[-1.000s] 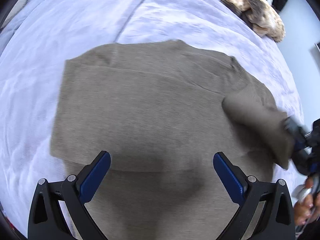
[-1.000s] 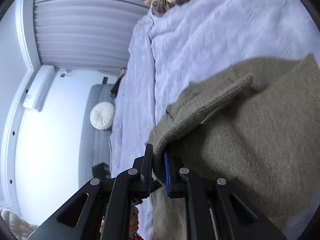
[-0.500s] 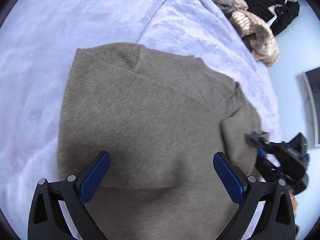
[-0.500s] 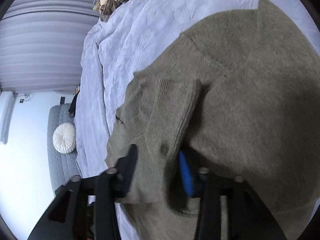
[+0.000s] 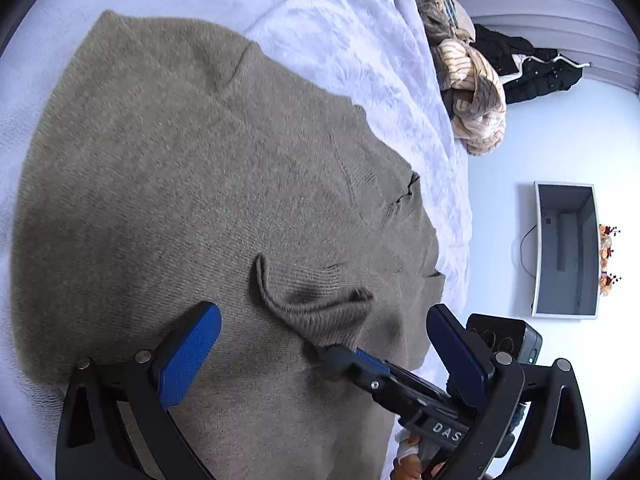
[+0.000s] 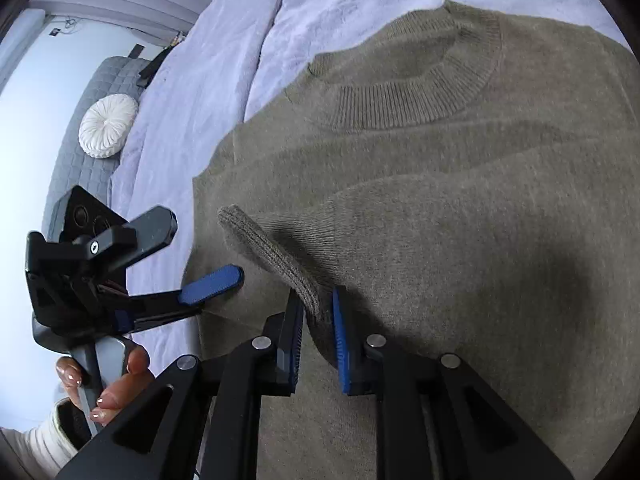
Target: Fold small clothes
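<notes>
Bed (image 6: pixel 248 32): pale lavender cover, the landmark surface. Sweater (image 6: pixel 460 208): olive knit, lying flat on the bed, ribbed collar (image 6: pixel 420 100) toward the far bedding, sleeve folded across the body with its cuff (image 6: pixel 276 256) pointing toward the bed's edge. Right gripper (image 6: pixel 318 320): low over the sweater, fingers clamped on the cuff. Left gripper (image 5: pixel 324 344): above the sweater beside the cuff, fingers spread wide, holding nothing.
</notes>
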Tool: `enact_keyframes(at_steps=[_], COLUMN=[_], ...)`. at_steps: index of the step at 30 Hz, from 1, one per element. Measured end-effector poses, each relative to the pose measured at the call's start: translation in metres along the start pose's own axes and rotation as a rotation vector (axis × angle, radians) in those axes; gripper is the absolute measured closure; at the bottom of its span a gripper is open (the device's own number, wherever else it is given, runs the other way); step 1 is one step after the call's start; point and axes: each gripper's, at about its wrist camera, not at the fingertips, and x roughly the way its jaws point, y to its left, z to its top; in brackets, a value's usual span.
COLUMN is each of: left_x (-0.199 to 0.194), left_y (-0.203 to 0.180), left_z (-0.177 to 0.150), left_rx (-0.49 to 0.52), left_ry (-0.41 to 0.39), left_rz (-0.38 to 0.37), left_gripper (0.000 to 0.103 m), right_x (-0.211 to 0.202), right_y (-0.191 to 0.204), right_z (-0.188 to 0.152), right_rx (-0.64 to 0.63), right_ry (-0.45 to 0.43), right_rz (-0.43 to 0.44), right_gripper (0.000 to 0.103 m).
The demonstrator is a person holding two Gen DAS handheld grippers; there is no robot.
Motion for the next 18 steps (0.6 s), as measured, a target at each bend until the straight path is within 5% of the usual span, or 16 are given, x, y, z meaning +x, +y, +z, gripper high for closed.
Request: enact_keyframes(at_steps=[3,5,9,15,17,18], left_x=[0.009,0.014,0.022,0.033,0.033,0.034], left_y=[-0.006,-0.009,-0.015,-0.023,-0.025,-0.025], left_z=[0.0,0.0,-0.006,-0.011,-0.01,-0.009], left_rx=[0.022,0.025,0.055,0.098,0.101,0.102], left_ry=[0.008,0.016,0.05,0.078,0.066,0.07], left_rz=[0.034,0.042,0.073,0.134,0.16,0.17], left_gripper=[0.0,0.0,0.0,0.002,0.021,0.042], right_x=[-0.007,-0.02,-0.053,-0.107,-0.115,-0.122], right_y=[-0.01,-0.02,-0.046,-0.118,-0.136,-0.149], right_z=[-0.012,-0.021,-0.039,-0.081,-0.085,-0.088], right_rx=[0.039,0.062,0.118,0.367,0.466,0.519], right_ry=[0.013,0.002,-0.032,-0.14,-0.202,-0.241], right_rz=[0.01,0.024,0.013,0.019,0.037,0.054], right_gripper=[0.07,0.043,0.043,0.041,0.04,0.04])
